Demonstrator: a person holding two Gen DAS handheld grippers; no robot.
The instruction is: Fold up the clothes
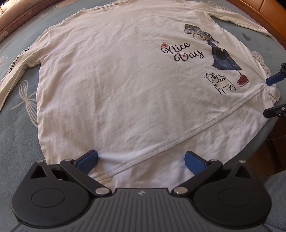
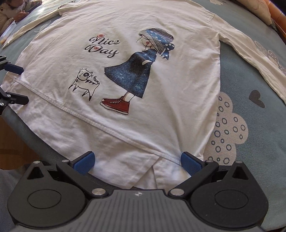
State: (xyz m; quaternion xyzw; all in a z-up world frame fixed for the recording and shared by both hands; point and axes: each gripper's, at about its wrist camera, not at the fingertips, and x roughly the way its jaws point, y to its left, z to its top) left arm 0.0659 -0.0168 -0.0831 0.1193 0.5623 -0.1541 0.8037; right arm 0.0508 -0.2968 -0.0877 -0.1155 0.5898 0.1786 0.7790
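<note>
- Blue fingers (image 1: 87,161) of the left gripper (image 1: 141,160) stand wide apart over the bottom hem of the white shirt (image 1: 114,85). They hold nothing. The cloth lies loose between them.
- Right gripper (image 2: 136,161) is wide too, and it grips nothing. Its fingers (image 2: 190,163) sit over the hem near the side slit, on the shirt's edge closest to the red shoe print (image 2: 116,105).
- Each gripper shows up in the other one's view, at the far side of the hem.
- On a blue bed cover (image 1: 19,135) with white pictures, the shirt lies flat, front side up. You can read "Nice Day" (image 1: 182,53) and see a girl in a blue dress (image 2: 132,75) and a little cat (image 2: 84,83).
- Both long sleeves are spread out to the sides of the shirt. One sleeve (image 1: 14,71) has letters on it.
- I think the folding has not started yet. The shirt looks all laid out and ready.
- Next, I think both grippers need to come down, pinch the hem, and lift it up toward the neck, or fold the sleeves in first.
- The hem hangs a bit over the bed's near edge, so a pinch there could be easy.
- Past the neck of the shirt there is a wooden bed frame (image 1: 268,12). Beside the shirt there is open bed cover for folding.
- A person (image 2: 10,12) sits far off, past the left sleeve, well away from the work.
</note>
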